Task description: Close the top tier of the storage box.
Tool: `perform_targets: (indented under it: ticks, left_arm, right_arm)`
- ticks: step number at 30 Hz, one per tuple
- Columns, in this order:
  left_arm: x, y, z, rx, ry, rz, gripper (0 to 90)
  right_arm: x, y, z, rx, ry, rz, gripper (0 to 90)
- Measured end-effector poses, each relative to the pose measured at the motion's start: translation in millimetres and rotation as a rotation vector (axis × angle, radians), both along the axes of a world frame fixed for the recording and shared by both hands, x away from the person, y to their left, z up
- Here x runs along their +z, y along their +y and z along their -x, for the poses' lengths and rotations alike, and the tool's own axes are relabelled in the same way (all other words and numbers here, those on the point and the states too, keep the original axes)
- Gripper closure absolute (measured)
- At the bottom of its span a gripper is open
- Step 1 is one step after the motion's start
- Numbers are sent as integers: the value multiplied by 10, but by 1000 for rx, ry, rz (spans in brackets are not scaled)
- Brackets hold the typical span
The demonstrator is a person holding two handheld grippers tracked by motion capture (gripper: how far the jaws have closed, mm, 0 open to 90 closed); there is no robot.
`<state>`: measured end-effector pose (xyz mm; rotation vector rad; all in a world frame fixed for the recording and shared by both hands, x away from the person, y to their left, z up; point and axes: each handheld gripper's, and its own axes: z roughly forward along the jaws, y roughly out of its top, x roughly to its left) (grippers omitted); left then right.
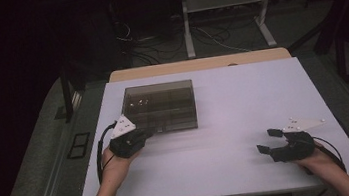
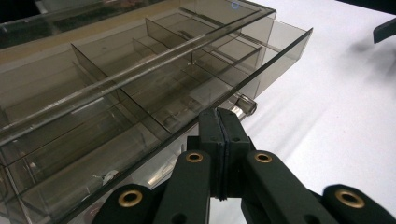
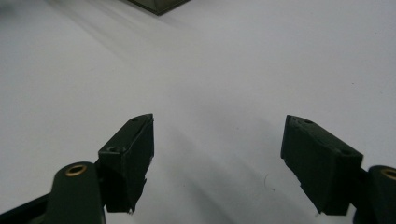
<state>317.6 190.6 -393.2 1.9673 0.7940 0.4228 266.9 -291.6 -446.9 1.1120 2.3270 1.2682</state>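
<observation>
1. The left gripper [image 2: 219,140] is seen with its two black jaws pressed flat together; in the left gripper view their tips sit at the clear handle [image 2: 240,103] on the front of the drawer [image 2: 154,93]. Whether the handle is actually pinched between them cannot be told, since the jaw tips cover that spot.
2. The drawer is drawn a little way out of the smoked transparent organizer box [image 1: 161,107], and its inner dividers are visible through the tinted walls. No contents can be made out in the compartments; glare and dark plastic blur them.
3. In the high view the left gripper [image 1: 139,138] is placed at the box's near left corner, and the front edge there is covered by the gripper and its grey plate.
4. The box stands on the white table [image 1: 233,101], left of centre and toward the far side.
5. The right gripper [image 1: 267,141] is held low over the table's near right area, well apart from the box, with its jaws spread wide and nothing between them.
6. In the right gripper view a dark corner of the box [image 3: 159,4] is cut off by the top edge.
</observation>
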Motion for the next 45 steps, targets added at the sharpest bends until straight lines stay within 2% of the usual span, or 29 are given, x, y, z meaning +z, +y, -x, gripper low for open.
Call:
perform_targets:
  ticks: [4, 24, 34, 45]
  left_arm:
    - [15, -5, -36, 1, 2, -17, 895]
    - [10, -5, -186, 19, 6, -5, 894]
    - [-8, -18, -222, 37, -11, -3, 894]
    - [-49, -11, -275, 48, -13, 7, 894]
  right_arm:
    - [-1, 2, -4, 1, 3, -1, 249]
    - [-2, 9, -7, 0, 2, -2, 249]
    - [-3, 11, -8, 8, -4, -1, 250]
    - [-6, 25, -2, 18, -3, 8, 250]
